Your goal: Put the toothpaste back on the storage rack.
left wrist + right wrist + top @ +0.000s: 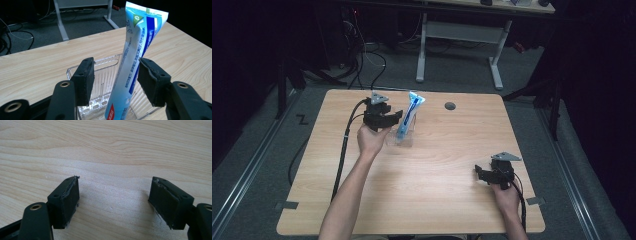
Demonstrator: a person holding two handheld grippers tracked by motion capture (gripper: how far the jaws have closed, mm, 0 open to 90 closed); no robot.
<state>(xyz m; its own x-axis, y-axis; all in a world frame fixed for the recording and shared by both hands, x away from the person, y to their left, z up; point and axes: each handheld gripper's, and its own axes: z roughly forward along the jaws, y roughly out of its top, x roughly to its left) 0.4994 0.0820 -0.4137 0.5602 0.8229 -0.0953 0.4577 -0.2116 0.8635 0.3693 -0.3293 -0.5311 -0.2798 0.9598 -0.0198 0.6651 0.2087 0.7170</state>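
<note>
From the high view, the left gripper (393, 119) sits just at nine o'clock of a toothpaste tube (409, 116) standing tilted in a clear tray (404, 140) on the table (427, 200); the right gripper (484, 175) rests well apart, toward four o'clock. In the left gripper view, the tube (133, 65) stands between the jaws, nearer the right one, seemingly untouched by either, though the gap is hard to judge. In the right gripper view, the jaws gape wide over bare wood.
</note>
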